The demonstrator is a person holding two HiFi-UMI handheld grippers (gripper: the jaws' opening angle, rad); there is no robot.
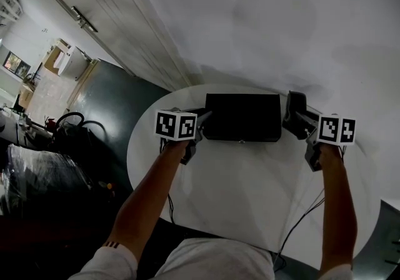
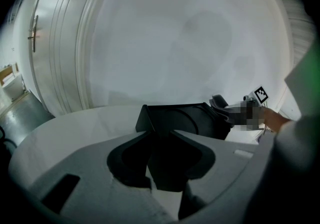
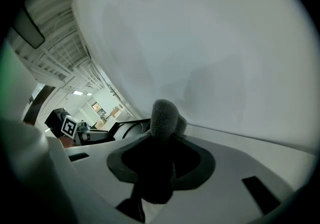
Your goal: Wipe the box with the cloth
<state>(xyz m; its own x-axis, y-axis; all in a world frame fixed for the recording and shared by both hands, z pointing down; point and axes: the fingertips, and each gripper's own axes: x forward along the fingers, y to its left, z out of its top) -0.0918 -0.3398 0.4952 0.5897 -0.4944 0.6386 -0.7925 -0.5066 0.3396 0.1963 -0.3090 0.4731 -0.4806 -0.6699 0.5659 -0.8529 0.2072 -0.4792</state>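
Observation:
A black box [image 1: 242, 116] lies at the far side of the round white table [image 1: 250, 185]. My left gripper [image 1: 203, 117] is at the box's left end. In the left gripper view the box's near corner [image 2: 167, 163] fills the gap between the jaws, which are closed on it. My right gripper [image 1: 294, 119] is at the box's right end, shut on a grey cloth [image 1: 295, 102]. In the right gripper view the cloth [image 3: 162, 118] sticks up from between the jaws, raised beside the box [image 3: 127, 129].
A white wall [image 1: 281, 16] rises just behind the table. Cables [image 1: 300, 216] hang over the table's near edge. Dark bags and clutter [image 1: 44, 172] sit on the floor at the left, by a door with a handle [image 1: 83, 19].

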